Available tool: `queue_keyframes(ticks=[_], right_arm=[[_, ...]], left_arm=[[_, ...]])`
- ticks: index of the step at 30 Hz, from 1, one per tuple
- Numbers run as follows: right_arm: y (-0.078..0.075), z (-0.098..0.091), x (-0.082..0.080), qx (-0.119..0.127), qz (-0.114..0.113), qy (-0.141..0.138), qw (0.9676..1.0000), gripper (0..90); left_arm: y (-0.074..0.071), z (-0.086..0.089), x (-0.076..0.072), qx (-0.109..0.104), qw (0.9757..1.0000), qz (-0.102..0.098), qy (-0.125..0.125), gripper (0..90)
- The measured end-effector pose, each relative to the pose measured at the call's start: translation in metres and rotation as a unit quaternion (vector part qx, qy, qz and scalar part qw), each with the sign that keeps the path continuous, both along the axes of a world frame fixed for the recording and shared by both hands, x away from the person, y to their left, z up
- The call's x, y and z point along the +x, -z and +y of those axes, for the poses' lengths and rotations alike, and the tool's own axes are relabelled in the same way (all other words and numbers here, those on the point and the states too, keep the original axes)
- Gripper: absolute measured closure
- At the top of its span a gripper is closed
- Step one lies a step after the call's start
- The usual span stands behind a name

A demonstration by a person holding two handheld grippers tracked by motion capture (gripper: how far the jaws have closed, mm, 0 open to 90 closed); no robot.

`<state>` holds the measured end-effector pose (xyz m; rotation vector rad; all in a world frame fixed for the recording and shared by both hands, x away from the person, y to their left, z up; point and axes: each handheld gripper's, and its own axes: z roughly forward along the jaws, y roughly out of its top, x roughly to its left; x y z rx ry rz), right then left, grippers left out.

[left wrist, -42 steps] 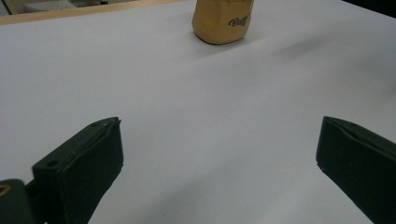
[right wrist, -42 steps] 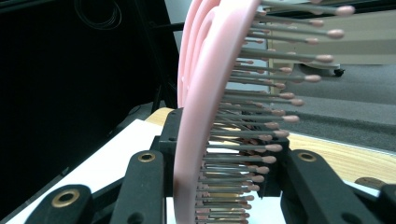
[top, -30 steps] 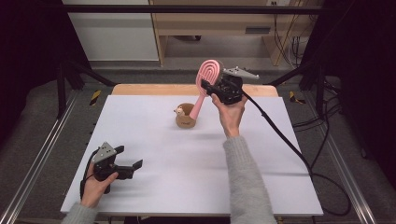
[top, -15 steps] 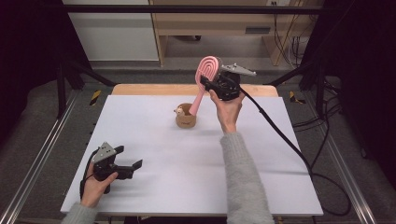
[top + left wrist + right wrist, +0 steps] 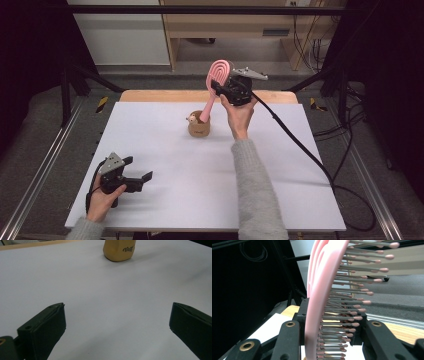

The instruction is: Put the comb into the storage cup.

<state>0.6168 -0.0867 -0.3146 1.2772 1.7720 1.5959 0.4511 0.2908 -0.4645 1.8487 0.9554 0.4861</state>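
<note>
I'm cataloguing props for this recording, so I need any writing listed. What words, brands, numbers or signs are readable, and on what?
"Best" or similar: dark script lettering on the side of the tan holder; letters too blurred to be sure.
On the pink hairbrush, the left gripper and the right gripper: no writing readable.

The top of the cup [image 5: 119,250] is cut off in the left gripper view. The brush [image 5: 322,302] runs past the top edge between the right gripper's jaws, hiding their pads.
</note>
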Motion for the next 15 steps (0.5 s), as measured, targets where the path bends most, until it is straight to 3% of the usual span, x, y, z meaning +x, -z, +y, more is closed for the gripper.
queue_keyframes(ticks=[15], right_arm=[[0.011, 0.006, 0.013, 0.005, 0.002, 0.008, 1.0000, 62.6]], left_arm=[[0.002, 0.000, 0.001, 0.000, 1.0000, 0.003, -0.001, 0.7]])
